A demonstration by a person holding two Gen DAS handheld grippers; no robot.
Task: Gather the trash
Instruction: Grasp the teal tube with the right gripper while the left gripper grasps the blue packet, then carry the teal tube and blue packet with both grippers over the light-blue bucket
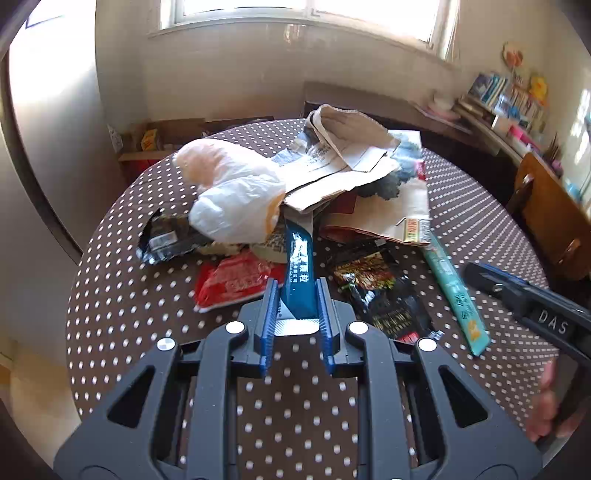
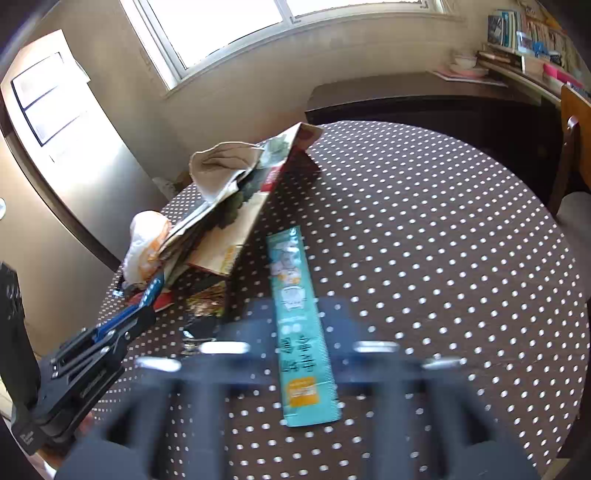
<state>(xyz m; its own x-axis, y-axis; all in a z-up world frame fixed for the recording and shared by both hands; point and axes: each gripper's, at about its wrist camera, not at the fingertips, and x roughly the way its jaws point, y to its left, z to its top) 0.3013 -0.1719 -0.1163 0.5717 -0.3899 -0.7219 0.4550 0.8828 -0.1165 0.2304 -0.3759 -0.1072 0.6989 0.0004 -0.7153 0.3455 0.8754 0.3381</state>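
Blue wrapper (image 1: 300,280) between left tongs (image 1: 297,295)

Both wrist cameras look steeply down, close over the dotted worktop (image 1: 122,306), toward the window (image 2: 229,29). Both views share the teal wrapper (image 2: 301,328) and paper pile (image 1: 354,162).
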